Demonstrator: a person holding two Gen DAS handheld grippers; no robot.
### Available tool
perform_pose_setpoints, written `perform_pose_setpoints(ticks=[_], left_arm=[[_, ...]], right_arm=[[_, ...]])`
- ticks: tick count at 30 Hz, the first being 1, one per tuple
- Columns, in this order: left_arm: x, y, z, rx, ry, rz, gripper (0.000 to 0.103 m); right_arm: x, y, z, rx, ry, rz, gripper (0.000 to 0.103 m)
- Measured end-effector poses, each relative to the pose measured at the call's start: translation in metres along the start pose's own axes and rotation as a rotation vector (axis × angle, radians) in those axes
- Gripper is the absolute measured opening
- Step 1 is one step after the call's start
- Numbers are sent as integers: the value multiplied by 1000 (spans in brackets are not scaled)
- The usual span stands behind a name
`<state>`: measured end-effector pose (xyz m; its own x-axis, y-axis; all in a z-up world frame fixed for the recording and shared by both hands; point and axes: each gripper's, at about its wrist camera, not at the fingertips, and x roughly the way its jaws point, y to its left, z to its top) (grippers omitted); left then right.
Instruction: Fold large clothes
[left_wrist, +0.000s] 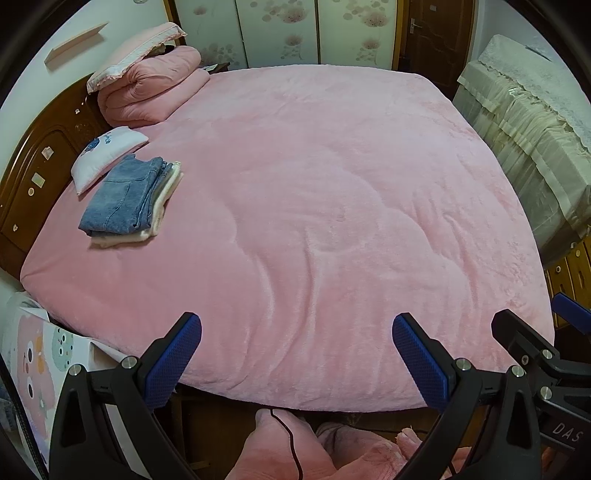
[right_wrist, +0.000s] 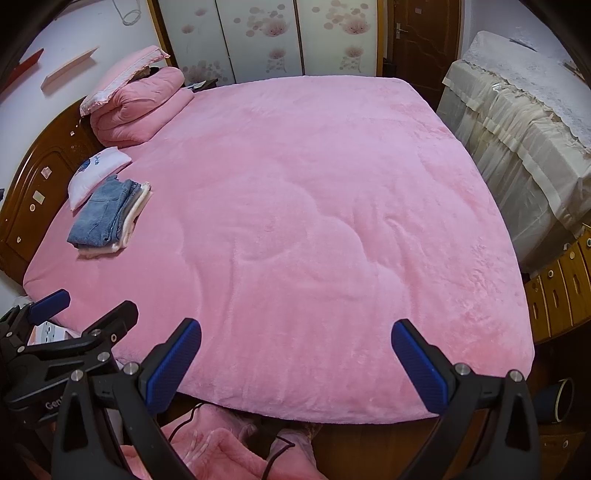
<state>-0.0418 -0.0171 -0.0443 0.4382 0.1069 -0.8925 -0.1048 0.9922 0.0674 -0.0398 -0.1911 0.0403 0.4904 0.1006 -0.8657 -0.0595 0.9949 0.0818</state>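
Note:
A folded stack, blue jeans (left_wrist: 122, 199) (right_wrist: 101, 218) on top of a cream garment (left_wrist: 162, 206) (right_wrist: 131, 221), lies on the bed's left side near the headboard. My left gripper (left_wrist: 295, 350) (right_wrist: 86, 306) hovers open over the near edge of the pink bed cover (left_wrist: 314, 192) (right_wrist: 314, 192), holding nothing. My right gripper (right_wrist: 295, 354) (left_wrist: 543, 317) is open beside it, to the right, also with nothing in it. Pink fleecy fabric (left_wrist: 288, 443) (right_wrist: 221, 454) lies low under both grippers, below the bed's edge, with a black cable across it. I cannot tell whether it is worn or loose.
A small white pillow (left_wrist: 107, 155) and a rolled pink quilt (left_wrist: 147, 92) with a pillow on top sit by the wooden headboard (left_wrist: 37, 177). A cabinet under cream lace cloth (left_wrist: 524, 129) (right_wrist: 517, 129) stands along the bed's right side. Floral wardrobe doors (right_wrist: 258, 33) close the back.

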Motion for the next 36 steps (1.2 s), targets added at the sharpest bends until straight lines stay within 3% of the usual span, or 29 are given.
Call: perform_pose_setpoints(ticks=[36], left_arm=[[1, -10, 12, -15, -21, 8, 102]], right_arm=[[6, -2, 7, -1, 0, -7, 103]])
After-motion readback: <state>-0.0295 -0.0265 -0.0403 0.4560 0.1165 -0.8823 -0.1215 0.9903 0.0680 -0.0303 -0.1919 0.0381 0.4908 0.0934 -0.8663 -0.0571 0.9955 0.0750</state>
